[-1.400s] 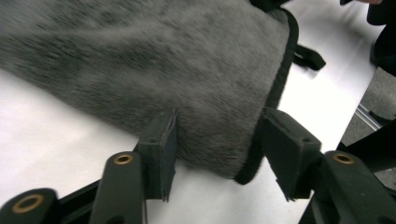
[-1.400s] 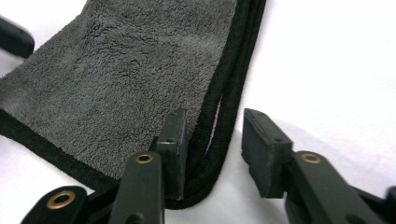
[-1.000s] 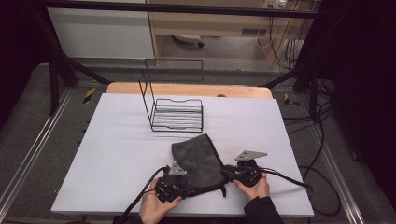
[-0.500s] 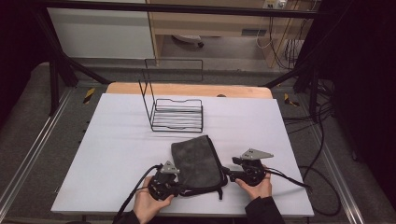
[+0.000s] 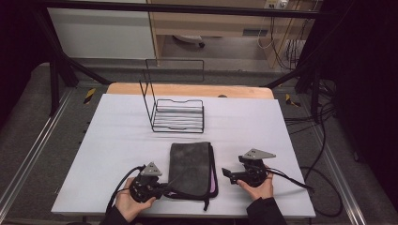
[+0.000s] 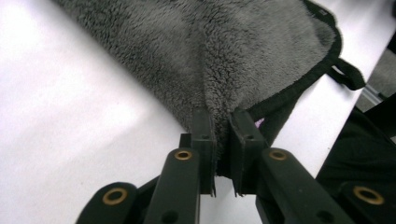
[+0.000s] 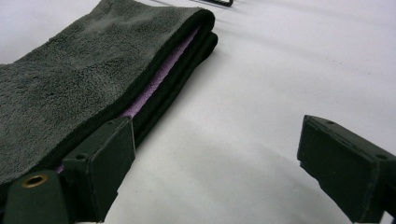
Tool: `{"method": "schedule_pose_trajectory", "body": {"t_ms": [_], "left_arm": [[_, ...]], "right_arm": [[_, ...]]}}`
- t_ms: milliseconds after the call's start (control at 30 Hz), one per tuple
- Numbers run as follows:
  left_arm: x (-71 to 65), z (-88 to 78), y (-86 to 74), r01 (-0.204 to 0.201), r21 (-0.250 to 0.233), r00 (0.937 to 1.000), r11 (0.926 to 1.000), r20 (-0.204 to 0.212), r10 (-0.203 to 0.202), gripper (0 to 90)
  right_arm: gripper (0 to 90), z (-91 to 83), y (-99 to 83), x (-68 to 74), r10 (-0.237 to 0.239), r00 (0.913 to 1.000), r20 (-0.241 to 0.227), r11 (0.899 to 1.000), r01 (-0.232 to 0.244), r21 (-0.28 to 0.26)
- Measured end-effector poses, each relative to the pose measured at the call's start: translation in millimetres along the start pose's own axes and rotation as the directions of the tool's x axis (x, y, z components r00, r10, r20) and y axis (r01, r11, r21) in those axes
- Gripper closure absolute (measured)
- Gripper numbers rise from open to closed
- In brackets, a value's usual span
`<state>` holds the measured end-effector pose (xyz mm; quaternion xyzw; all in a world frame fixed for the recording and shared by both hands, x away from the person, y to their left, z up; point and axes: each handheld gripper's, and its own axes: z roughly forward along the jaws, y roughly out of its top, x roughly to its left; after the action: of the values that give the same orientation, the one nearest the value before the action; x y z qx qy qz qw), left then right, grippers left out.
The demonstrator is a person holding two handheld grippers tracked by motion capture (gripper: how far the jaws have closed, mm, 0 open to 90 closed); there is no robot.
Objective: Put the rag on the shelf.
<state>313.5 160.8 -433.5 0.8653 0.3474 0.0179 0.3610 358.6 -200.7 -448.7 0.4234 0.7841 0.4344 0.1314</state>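
Since a second ago the grey towel (image 5: 191,168) has gone from a raised, bunched heap between my hands to a flat folded rectangle on the white table (image 5: 103,140), and my right gripper (image 5: 230,174) has let go of it: its jaws have just been opening and now stand wide apart with nothing between them. In the right gripper view the towel's doubled edge, with a strip of purple lining (image 7: 159,79) showing in the fold, lies just off my left finger (image 7: 105,154), close beside it though I can't say it touches, while the other finger (image 7: 343,163) sits well clear over bare table. My left gripper (image 5: 162,190) is clamped on the towel's near corner; in the left gripper view the plush pile (image 6: 219,70) is pinched and puckered between my fingertips (image 6: 203,130), with the black hem and hanging loop (image 6: 348,74) trailing off to one side. The towel's long axis runs away from me, toward the black wire rack (image 5: 177,115), which stands well beyond its far end. I judge the coming move turns on this: the towel lies straight ahead of my left fingers, already in their grip, and to the inner side of my right fingers, so the left hand is the nearer and the right must come in sideways to retake the fold edge.
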Motion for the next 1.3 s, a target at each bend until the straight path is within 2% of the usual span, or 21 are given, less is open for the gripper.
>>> {"method": "schedule_pose_trajectory", "body": {"t_ms": [133,200,233,300,333,367,400,433,533,567,600,633,700,767,900,967,1100,1167,1233,1300], "left_arm": [[-1.6,4.1,-0.9,-0.016,-0.014,0.9998,0.9998,0.010,0.016,76.8],[-3.9,3.6,0.5,-0.027,-0.021,0.9996,0.9994,0.006,0.027,76.2],[-5.0,4.2,0.6,-0.025,-0.027,0.9997,0.9993,0.004,0.025,76.2],[-5.3,4.6,0.7,-0.027,-0.022,0.9996,0.9994,0.001,0.027,71.8],[-5.1,4.2,0.7,-0.023,-0.024,0.9997,0.9994,0.000,0.023,64.7],[-4.8,3.1,1.2,-0.021,-0.030,0.9998,0.9993,0.000,0.021,61.4],[-4.5,1.3,2.1,-0.023,-0.037,0.9997,0.9990,-0.003,0.023,61.4],[-4.0,-1.1,3.5,-0.029,-0.041,0.9995,0.9987,-0.009,0.029,54.5],[-1.6,-7.9,7.7,-0.033,-0.075,0.9986,0.9966,-0.043,0.030,44.1],[0.3,-9.7,9.1,-0.033,-0.083,0.9980,0.9960,-0.056,0.028,44.1],[2.7,-11.3,10.3,-0.030,-0.089,0.9975,0.9956,-0.067,0.024,38.4],[5.7,-12.6,11.5,-0.028,-0.090,0.9969,0.9955,-0.076,0.021,38.4],[11.6,-14.6,13.3,-0.021,-0.097,0.9960,0.9950,-0.088,0.012,32.9],[16.8,-16.0,14.8,-0.016,-0.103,0.9945,0.9946,-0.105,0.005,31.7],[26.6,-17.9,17.7,0.013,-0.116,0.9927,0.9932,-0.117,-0.027,27.3],[31.3,-18.4,19.6,0.028,-0.119,0.9914,0.9925,-0.124,-0.043,27.0],[41.2,-19.3,25.7,0.061,-0.140,0.9903,0.9882,-0.115,-0.078,26.4],[46.5,-18.3,30.5,0.082,-0.156,0.9887,0.9843,-0.112,-0.100,26.2],[51.2,-16.1,36.3,0.083,-0.163,0.9866,0.9832,-0.126,-0.104,25.3],[57.1,-10.1,43.5,0.100,-0.162,0.9851,0.9816,-0.122,-0.121,24.3]], "right_arm": [[10.6,0.1,-0.1,0.1,0.002,1.0000,0.001,1.000,-0.002,-0.001],[15.1,-0.5,0.1,1.6,0.017,0.9994,-0.028,1.000,-0.017,0.000],[15.1,-0.5,0.1,1.6,0.017,0.9994,-0.028,1.000,-0.017,0.000],[25.2,-2.2,0.4,4.6,0.017,0.9953,-0.095,0.999,-0.019,-0.025],[35.6,-2.7,2.2,10.9,0.017,0.9888,-0.148,1.000,-0.020,-0.019],[39.4,-2.1,3.7,15.6,-0.005,0.9872,-0.160,1.000,0.004,-0.003],[39.4,-2.1,3.7,15.6,-0.005,0.9872,-0.160,1.000,0.004,-0.003],[46.2,1.3,4.8,26.2,-0.027,0.9839,-0.176,0.999,0.031,0.020],[53.8,10.5,3.3,37.9,-0.023,0.9769,-0.213,0.997,0.038,0.066],[53.8,10.5,3.3,37.9,-0.023,0.9769,-0.213,0.997,0.038,0.066],[58.4,14.0,2.6,43.7,-0.017,0.9737,-0.227,0.995,0.038,0.092],[58.4,14.0,2.6,43.7,-0.017,0.9737,-0.227,0.995,0.038,0.092],[63.5,16.1,2.0,47.4,-0.011,0.9722,-0.234,0.995,0.034,0.094],[67.2,18.0,1.0,49.7,-0.004,0.9741,-0.226,0.994,0.028,0.104],[82.8,17.6,0.2,51.0,0.010,0.9750,-0.222,0.994,0.015,0.110],[85.4,14.6,1.6,51.1,0.011,0.9731,-0.230,0.995,0.012,0.098],[85.6,5.5,6.9,46.6,0.006,0.9775,-0.211,0.996,0.013,0.087],[85.1,3.2,7.6,42.7,0.000,0.9830,-0.184,0.996,0.017,0.091],[80.4,5.5,5.6,39.4,-0.005,0.9841,-0.178,0.994,0.024,0.107],[74.7,8.9,4.1,38.7,-0.014,0.9851,-0.172,0.993,0.034,0.116]]}}
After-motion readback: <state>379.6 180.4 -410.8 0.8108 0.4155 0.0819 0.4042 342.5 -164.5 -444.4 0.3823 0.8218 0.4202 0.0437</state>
